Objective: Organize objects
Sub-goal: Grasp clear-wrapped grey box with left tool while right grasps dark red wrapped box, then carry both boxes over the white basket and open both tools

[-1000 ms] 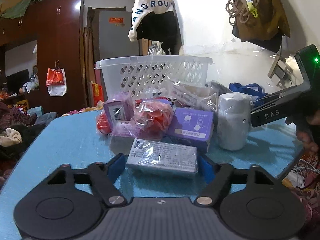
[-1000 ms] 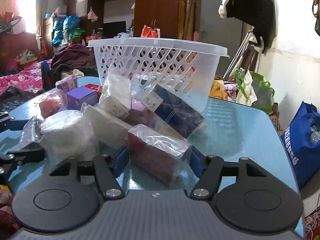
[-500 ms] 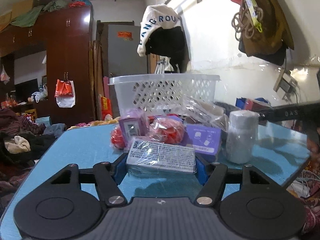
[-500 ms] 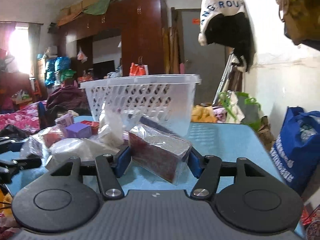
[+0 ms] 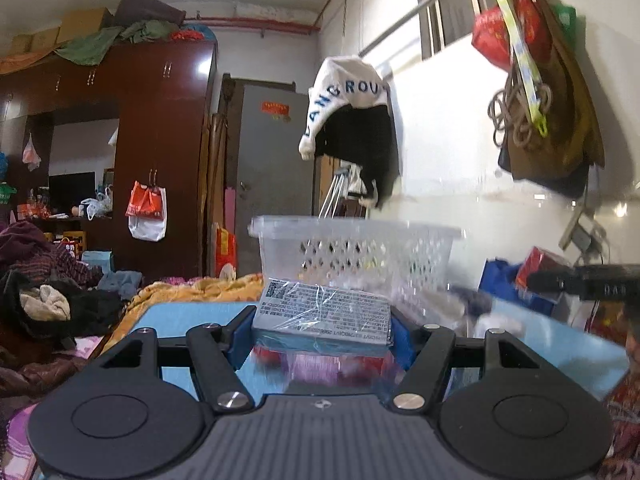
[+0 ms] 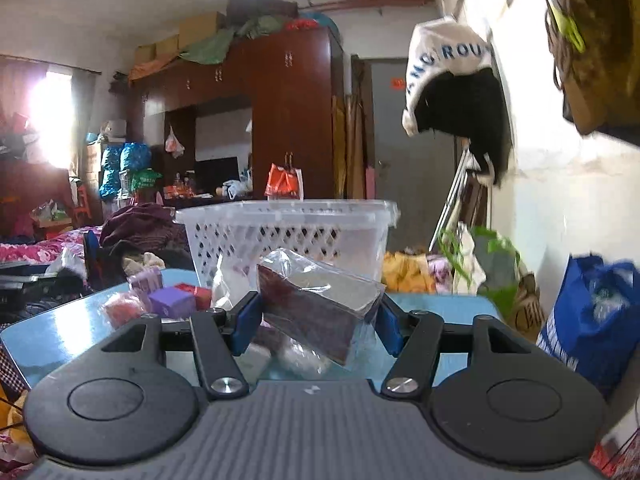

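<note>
My left gripper point(image 5: 323, 334) is shut on a flat grey box point(image 5: 324, 314) wrapped in clear film, held above the blue table point(image 5: 192, 316). Behind it stands the white lattice basket point(image 5: 356, 250). My right gripper point(image 6: 318, 322) is shut on a dark red box point(image 6: 316, 308) in a clear bag, tilted, also lifted off the table point(image 6: 60, 332). The same basket point(image 6: 288, 236) stands just beyond it. The right gripper's black body point(image 5: 588, 282) shows at the right edge of the left wrist view.
A purple box point(image 6: 172, 302), a red box point(image 6: 196, 294) and bagged items point(image 6: 122, 310) lie on the table's left part. A blue bag point(image 6: 592, 316) hangs off the right. Clothes point(image 5: 52, 276) pile up on the left; a jacket point(image 5: 352, 132) hangs on the wall.
Both grippers have risen off the table with their boxes and tipped toward level. The basket now sits lower in both views, and the pile of items has dropped below the held boxes.
</note>
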A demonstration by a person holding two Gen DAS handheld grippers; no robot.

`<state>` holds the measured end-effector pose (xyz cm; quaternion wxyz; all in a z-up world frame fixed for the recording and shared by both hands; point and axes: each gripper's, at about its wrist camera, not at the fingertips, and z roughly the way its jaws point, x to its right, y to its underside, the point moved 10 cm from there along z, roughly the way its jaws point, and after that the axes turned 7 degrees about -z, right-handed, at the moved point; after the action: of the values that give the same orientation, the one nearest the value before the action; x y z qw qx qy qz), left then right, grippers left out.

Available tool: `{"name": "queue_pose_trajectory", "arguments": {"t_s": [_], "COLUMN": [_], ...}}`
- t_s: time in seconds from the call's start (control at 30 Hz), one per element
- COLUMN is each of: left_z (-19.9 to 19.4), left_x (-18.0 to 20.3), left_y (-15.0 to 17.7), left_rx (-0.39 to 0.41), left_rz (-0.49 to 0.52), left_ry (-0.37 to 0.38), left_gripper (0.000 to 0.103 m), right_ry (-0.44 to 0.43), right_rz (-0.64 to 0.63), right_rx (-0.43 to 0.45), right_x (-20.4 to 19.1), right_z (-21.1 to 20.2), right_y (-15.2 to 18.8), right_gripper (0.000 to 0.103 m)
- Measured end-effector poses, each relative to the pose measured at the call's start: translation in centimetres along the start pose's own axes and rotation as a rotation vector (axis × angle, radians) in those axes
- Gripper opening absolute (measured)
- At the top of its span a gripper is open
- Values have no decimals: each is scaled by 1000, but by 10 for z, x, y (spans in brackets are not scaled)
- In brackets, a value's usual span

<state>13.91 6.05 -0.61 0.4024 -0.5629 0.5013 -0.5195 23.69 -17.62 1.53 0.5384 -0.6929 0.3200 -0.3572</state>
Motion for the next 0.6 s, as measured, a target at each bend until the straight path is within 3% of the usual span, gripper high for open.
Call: {"name": "queue_pose_trajectory", "arguments": {"t_s": [0.17,0.3,0.4,0.5,0.6], "left_z": [13,43,88,136,174], "left_x": [8,18,22,21,17], "left_y": [-24,-63,-95,-105,-106], "left_rx": [20,32,-11,-90,-157], "left_rz": [-2,0,-29,-43,-54], "left_ry": [22,32,34,10,-28], "left_gripper": [69,69,69,69,69], "right_ry": [-29,-17,-26,-16,-10], "right_rz": [-35,-63,-64,-54,-40], "right_rx": [35,127,88,4,-44], "right_x": [-5,-1,5,16,24], "right_z": [10,38,83,130,153], "right_y": [-19,-69,-94,-102,-98], "right_gripper": [63,63,63,63,63]}}
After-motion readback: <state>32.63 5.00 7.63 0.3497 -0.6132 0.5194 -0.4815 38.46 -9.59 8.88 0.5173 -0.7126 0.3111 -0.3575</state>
